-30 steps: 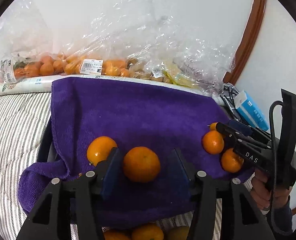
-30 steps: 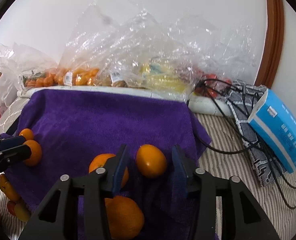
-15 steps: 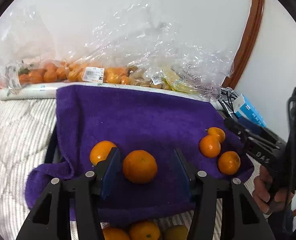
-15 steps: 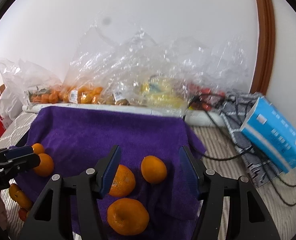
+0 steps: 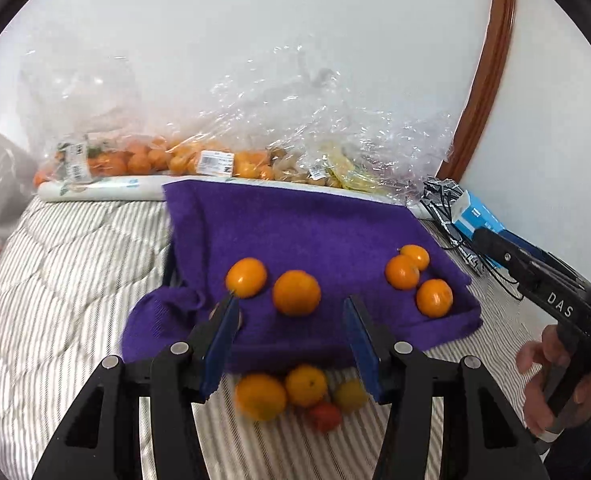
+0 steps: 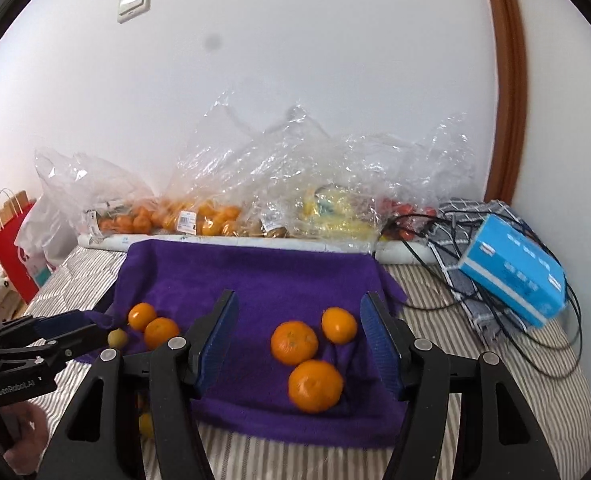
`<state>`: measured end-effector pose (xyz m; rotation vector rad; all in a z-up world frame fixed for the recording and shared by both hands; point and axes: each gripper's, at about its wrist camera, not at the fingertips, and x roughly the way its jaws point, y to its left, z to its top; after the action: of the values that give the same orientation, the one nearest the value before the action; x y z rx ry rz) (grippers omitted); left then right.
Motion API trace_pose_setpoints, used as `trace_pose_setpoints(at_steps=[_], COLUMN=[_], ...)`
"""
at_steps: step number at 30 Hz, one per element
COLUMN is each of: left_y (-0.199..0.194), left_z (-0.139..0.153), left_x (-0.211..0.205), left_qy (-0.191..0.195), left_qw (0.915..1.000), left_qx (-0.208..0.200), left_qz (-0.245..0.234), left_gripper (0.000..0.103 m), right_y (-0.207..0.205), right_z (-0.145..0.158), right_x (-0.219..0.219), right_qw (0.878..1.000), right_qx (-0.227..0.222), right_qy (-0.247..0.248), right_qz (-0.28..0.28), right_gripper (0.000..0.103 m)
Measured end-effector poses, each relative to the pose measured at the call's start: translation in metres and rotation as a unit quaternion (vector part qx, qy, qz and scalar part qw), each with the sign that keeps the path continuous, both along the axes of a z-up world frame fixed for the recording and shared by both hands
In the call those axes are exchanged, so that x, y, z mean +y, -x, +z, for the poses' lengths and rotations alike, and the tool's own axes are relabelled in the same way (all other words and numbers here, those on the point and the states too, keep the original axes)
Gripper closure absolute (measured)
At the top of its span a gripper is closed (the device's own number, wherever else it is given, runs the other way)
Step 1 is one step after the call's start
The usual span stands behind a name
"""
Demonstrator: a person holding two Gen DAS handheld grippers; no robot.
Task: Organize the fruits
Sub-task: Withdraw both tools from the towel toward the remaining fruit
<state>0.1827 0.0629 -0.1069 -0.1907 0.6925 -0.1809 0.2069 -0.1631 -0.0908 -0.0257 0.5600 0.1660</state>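
Left claw (image 5: 291, 344) is held spread above the near edge of the purple towel (image 5: 307, 224); nothing is pinched. Two oranges (image 5: 296, 293) are seen just ahead of its tips on the towel, one between the finger lines, one (image 5: 246, 277) just beyond the left finger. Three more oranges (image 5: 402, 272) are grouped ahead to the right. A cluster of loose fruit (image 5: 291, 394) is seen on the striped bed (image 5: 75, 280) below the claw, off the towel.

Right claw (image 6: 299, 340) is spread and empty, its jaws not yet widened by any contact. Three oranges (image 6: 294, 342) are framed between its fingers on the towel (image 6: 255, 276). The left claw (image 6: 79, 332) is seen to its left, with two oranges (image 6: 161, 333) beside it. Bagged fruit (image 6: 199, 216) is lined along the wall far ahead; a blue box (image 6: 513, 276) is seen ahead right.
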Motion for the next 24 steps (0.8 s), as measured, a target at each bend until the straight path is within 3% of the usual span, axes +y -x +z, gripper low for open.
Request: trace_pose_setpoints(at_steps=[7, 19, 24], left_y=[0.024, 0.055, 0.059], left_z=[-0.005, -0.024, -0.040], left_x=[0.017, 0.039, 0.059], left_qy=[0.021, 0.002, 0.004], left_qw=[0.9995, 0.9988, 0.9976], left_qx=[0.020, 0.036, 0.049], left_qz=[0.008, 0.032, 0.048], left_gripper=[0.051, 0.051, 0.049], right_y=[0.034, 0.069, 0.075], right_z=[-0.006, -0.022, -0.042], right_x=[0.009, 0.034, 0.052], right_qw=[1.000, 0.998, 0.996], right_qx=[0.022, 0.041, 0.064], right_qy=[-0.018, -0.024, -0.027], right_qz=[0.009, 0.031, 0.050], right_gripper=[0.041, 0.043, 0.053])
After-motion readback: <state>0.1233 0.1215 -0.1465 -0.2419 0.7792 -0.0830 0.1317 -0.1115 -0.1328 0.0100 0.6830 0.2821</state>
